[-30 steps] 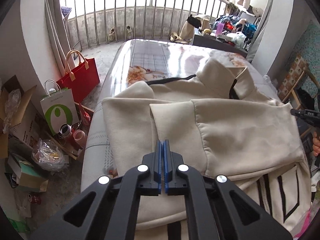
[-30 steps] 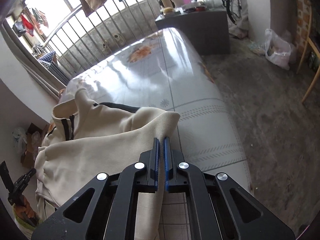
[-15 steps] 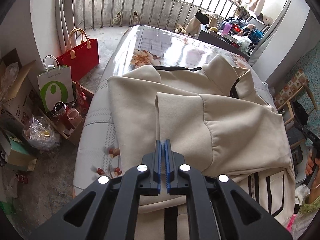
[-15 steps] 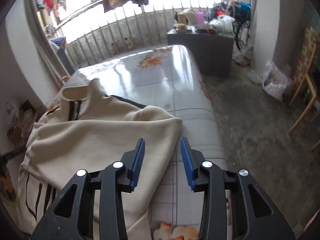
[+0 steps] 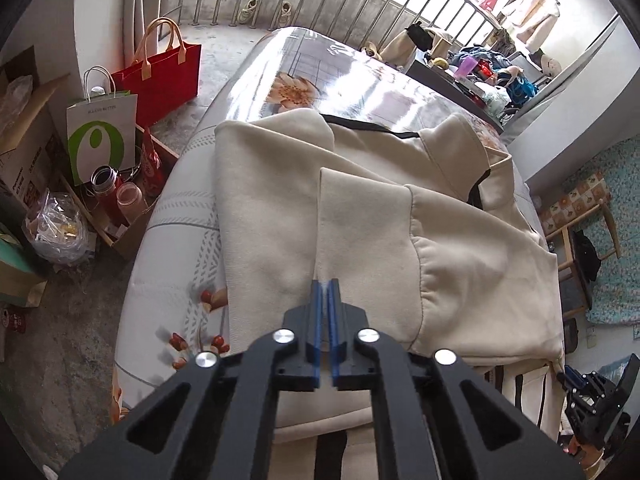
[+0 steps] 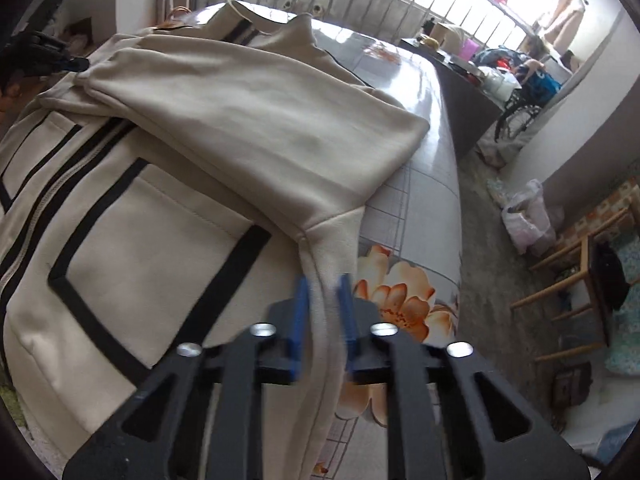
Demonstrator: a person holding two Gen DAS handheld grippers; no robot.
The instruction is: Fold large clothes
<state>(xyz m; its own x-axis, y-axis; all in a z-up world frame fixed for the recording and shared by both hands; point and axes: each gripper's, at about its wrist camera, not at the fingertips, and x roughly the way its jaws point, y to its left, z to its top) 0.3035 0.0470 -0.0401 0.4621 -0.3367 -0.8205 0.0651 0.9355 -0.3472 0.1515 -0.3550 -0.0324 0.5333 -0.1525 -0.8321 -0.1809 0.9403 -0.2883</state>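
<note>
I have the cream jacket (image 5: 400, 216) spread across the floral-covered table (image 5: 320, 72), its sleeves folded in over the body and its black-trimmed front (image 6: 132, 240) nearest me. My left gripper (image 5: 325, 292) points steeply down over a sleeve, its jaws together on a raised pinch of cloth at the sleeve's near end. My right gripper (image 6: 324, 296) also tilts down at the jacket's right edge; its blue pads (image 6: 299, 304) have just been closing and are blurred, with a fold of the side seam between them, clamped. Bags (image 5: 160, 76) stand on the floor to the left.
</note>
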